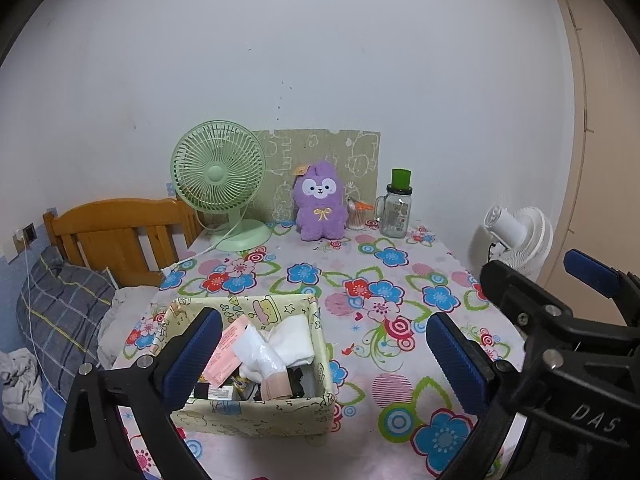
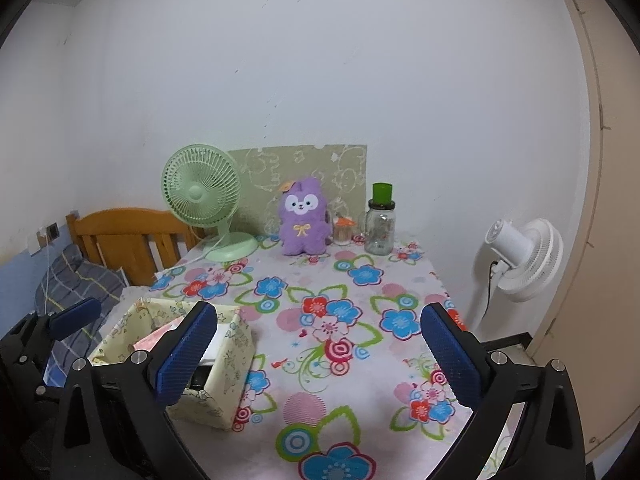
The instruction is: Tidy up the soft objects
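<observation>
Item 1, left gripper (image 1: pixel 324 354): jaws wide apart, nothing between the pads; hangs over the near-left part of the surface (image 1: pixel 400 280), w/ the fabric box (image 1: pixel 256 412) at lower centre-left of its view. Item 2, right gripper (image 2: pixel 318 354): jaws spread full, empty; box at lower left of its view, bare floral cloth ahead. Item 3, purple plush (image 1: pixel 320 206): the clearest soft thing, upright at the far edge of the surface, centre of frame, against a patterned board (image 1: pixel 352 156); green desk fan (image 1: pixel 218 178) just left of it, glass jar w/ green lid (image 1: pixel 396 210) to its right, a small orange-topped pot between plush and jar. Item 4, box contents: white folded cloth (image 1: pixel 294 338), clear crinkled plastic bag, pink card or packet (image 1: pixel 228 354), beige roll, dark bits below, not identifiable; fairly full, some room at the right side. Step in hand, by my reading: reach for the plush, still untouched. To do it well: approach low and straight over the cloth, close on the torso not the ears, squeeze enough to hold the stuffing, keep clear of the pot and jar beside it. White standing fan (image 2: pixel 520 254) off the surface at right, bed w/ wooden headboard at left.
</observation>
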